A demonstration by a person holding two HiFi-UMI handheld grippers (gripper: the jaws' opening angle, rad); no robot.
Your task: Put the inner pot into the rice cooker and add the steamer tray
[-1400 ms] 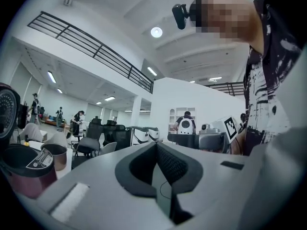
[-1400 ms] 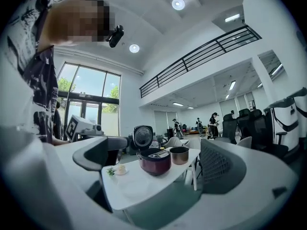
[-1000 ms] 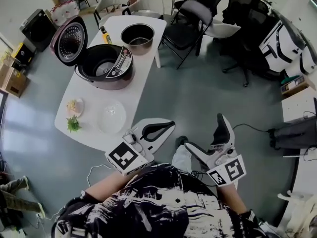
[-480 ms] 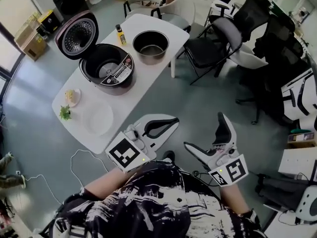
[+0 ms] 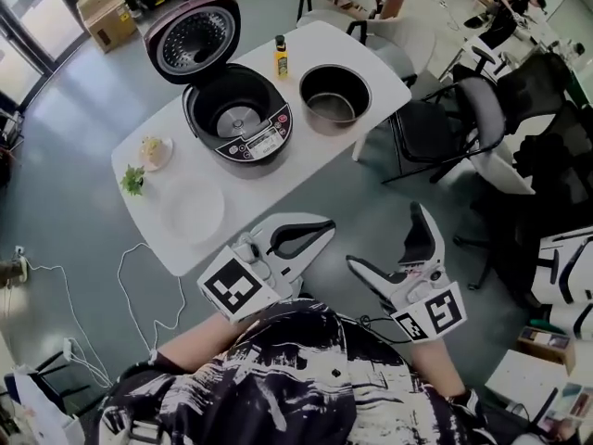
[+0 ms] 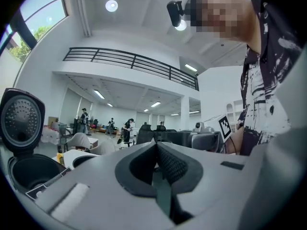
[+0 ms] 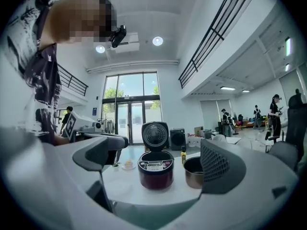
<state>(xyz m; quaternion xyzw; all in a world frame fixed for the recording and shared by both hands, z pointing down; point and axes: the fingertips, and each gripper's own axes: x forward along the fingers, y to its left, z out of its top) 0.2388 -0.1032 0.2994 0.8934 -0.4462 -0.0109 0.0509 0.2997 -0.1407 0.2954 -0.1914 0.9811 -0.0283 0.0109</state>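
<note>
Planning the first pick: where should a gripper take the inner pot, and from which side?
Probably the rim of the inner pot, one jaw inside, one outside, from above on the side away from the rice cooker: it stands upright, mouth open, its wall thin.

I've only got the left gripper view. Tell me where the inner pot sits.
Observer: The inner pot stands on the table, at the right of the open rice cooker in the head view. It is not in the cooker.
Operator: Now report the right gripper's jaws.
Observer: The right gripper has its jaws apart with nothing between them. It is over the floor, short of the table's edge.
</note>
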